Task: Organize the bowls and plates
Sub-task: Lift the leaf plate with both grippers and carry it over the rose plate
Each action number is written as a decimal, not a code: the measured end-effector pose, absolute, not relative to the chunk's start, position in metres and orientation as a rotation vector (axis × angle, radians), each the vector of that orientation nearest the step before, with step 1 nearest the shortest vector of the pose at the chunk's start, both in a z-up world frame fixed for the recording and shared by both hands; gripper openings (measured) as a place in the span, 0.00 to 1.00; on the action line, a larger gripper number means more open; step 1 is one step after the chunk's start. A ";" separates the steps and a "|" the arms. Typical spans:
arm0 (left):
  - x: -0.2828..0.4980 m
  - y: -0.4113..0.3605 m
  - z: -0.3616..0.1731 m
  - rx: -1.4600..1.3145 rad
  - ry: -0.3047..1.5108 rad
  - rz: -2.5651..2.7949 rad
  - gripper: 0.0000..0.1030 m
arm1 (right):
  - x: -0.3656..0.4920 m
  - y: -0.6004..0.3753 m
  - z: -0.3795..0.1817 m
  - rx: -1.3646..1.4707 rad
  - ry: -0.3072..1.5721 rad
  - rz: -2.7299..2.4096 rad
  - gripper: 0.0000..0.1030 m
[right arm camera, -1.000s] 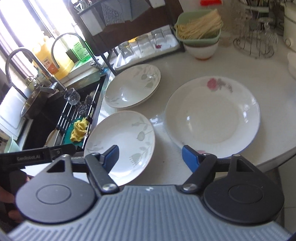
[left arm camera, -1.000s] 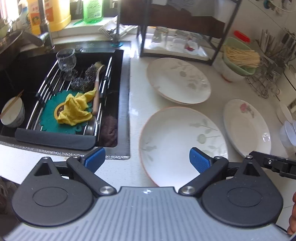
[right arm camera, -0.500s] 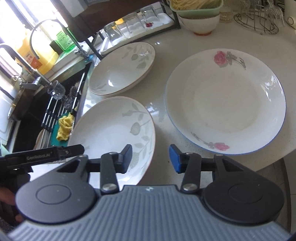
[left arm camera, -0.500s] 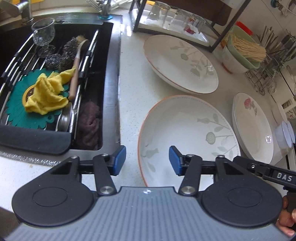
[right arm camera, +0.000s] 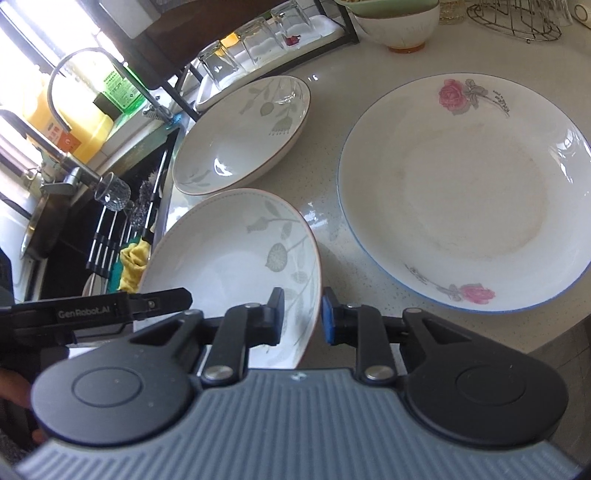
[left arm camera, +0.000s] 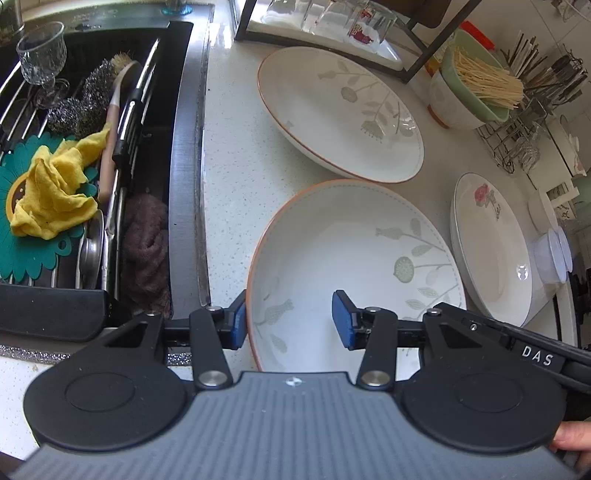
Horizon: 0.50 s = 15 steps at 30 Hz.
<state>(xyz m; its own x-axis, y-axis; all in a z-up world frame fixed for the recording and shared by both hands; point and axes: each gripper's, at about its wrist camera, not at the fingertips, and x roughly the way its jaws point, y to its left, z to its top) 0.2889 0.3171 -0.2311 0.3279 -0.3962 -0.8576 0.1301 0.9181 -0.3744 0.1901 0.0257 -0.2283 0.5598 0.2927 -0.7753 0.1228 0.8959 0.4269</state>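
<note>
A near leaf-pattern plate (left arm camera: pixel 354 258) with an orange rim lies on the white counter; it also shows in the right wrist view (right arm camera: pixel 229 266). My left gripper (left arm camera: pixel 288 321) is open, its fingers straddling the plate's near left rim. My right gripper (right arm camera: pixel 303 317) is nearly closed, its fingers on either side of the plate's right rim; contact is unclear. A second leaf-pattern plate (left arm camera: pixel 340 110) lies behind it, also in the right wrist view (right arm camera: pixel 240 136). A rose-pattern plate (right arm camera: pixel 461 192) lies to the right, also in the left wrist view (left arm camera: pixel 491 243).
A black sink (left arm camera: pixel 92 166) at the left holds a rack, yellow cloth (left arm camera: pixel 51 188), scrubbers and a glass (left arm camera: pixel 40 55). A dark rack with glasses (left arm camera: pixel 332 22) stands behind. A bowl with chopsticks (left arm camera: pixel 472 88) and a wire holder (left arm camera: pixel 517 140) are at the back right.
Both grippers moved forward and down onto the near leaf-pattern plate. The right gripper's fingers narrowed around its right rim; the left gripper's fingers came to straddle its left rim.
</note>
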 end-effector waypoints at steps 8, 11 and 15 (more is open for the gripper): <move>0.295 0.319 -0.218 -0.288 1.194 -0.423 0.49 | 0.192 0.019 -0.226 0.497 0.989 0.103 0.24; 0.298 0.317 -0.212 -0.288 1.194 -0.442 0.49 | 0.191 0.015 -0.222 0.506 0.988 0.109 0.24; 0.300 0.314 -0.204 -0.302 1.194 -0.464 0.49 | 0.191 0.010 -0.211 0.523 0.998 0.120 0.24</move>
<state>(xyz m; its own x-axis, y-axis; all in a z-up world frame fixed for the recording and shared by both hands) 0.2999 0.3145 -0.2037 0.2919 -0.4969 -0.8173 0.1851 0.8677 -0.4614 0.1905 0.0098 -0.2106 0.5463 0.3299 -0.7699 0.1386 0.8709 0.4715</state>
